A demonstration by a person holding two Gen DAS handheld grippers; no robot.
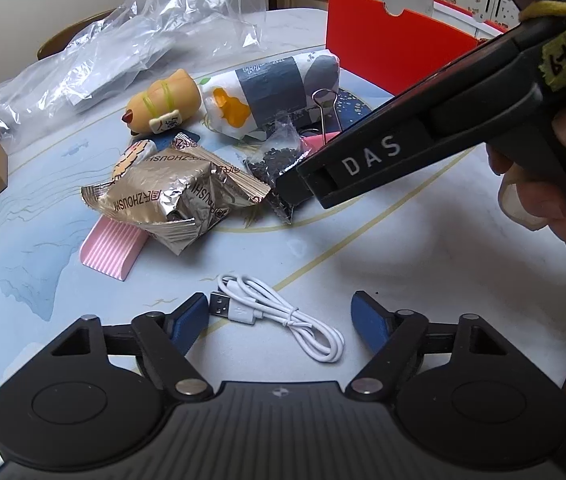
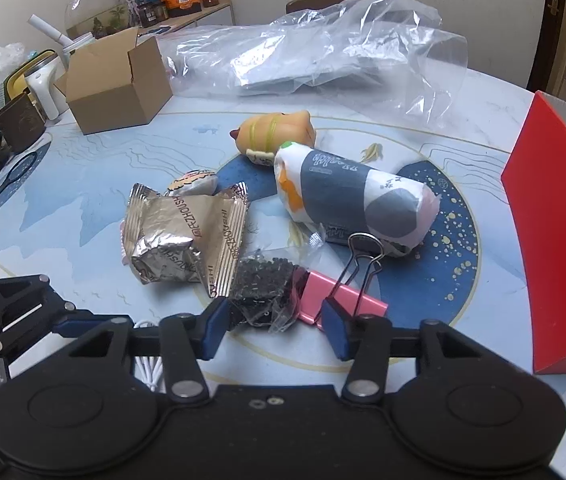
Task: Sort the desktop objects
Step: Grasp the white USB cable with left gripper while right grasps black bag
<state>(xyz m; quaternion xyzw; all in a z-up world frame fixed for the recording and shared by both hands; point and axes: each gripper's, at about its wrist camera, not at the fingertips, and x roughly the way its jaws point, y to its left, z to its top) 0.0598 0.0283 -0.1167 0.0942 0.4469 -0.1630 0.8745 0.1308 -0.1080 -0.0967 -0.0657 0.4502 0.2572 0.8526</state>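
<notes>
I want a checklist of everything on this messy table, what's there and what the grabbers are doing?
Surface: patterned blue-white table.
Job's things: foil snack packs, bag of black bits, pink binder clip, wrapped roll, orange toy.
Clutter: clear plastic bag, pink ridged piece.
Grippers: left gripper open over the cable; right gripper open at the black bits.
Cables: coiled white USB cable.
Surroundings: cardboard box, red box, mug.

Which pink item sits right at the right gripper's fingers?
The pink binder clip, wire handles up, lies by the open right gripper. The ribbed pink wedge lies farther off under the foil packet.
</notes>
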